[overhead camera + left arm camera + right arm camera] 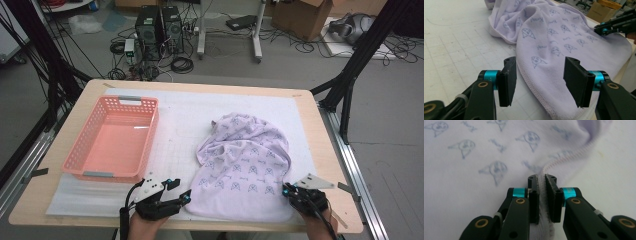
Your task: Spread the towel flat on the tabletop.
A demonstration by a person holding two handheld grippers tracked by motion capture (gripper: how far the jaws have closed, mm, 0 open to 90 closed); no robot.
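In the right gripper view the jaws of the right gripper (541, 180) stand almost together at the lower middle of the frame, pinching the stitched hem of the lilac towel (481, 152), whose edge runs up from between the pads toward the upper right. In the left gripper view the jaws of the left gripper (540, 75) stand about half open at the bottom of the frame with nothing held; the towel's near hem passes on the bench between and just beyond them, and the pads do not press it. From the high view, the left gripper (182, 197) sits at the lower centre-left of the frame at the towel's (245, 165) near left corner, and the right gripper (289, 190) at the lower right, at its near right corner. The towel lies rumpled on the white mat (190, 130) in the middle-right of the frame, its far part bunched and doubled over. The pink basket (80, 150) at the left centre stands empty, well apart from the cloth. I judge the work barely begun: one corner is gripped, the other is not yet taken, and the spreading or folding, and likely the putting into the basket, are all left.
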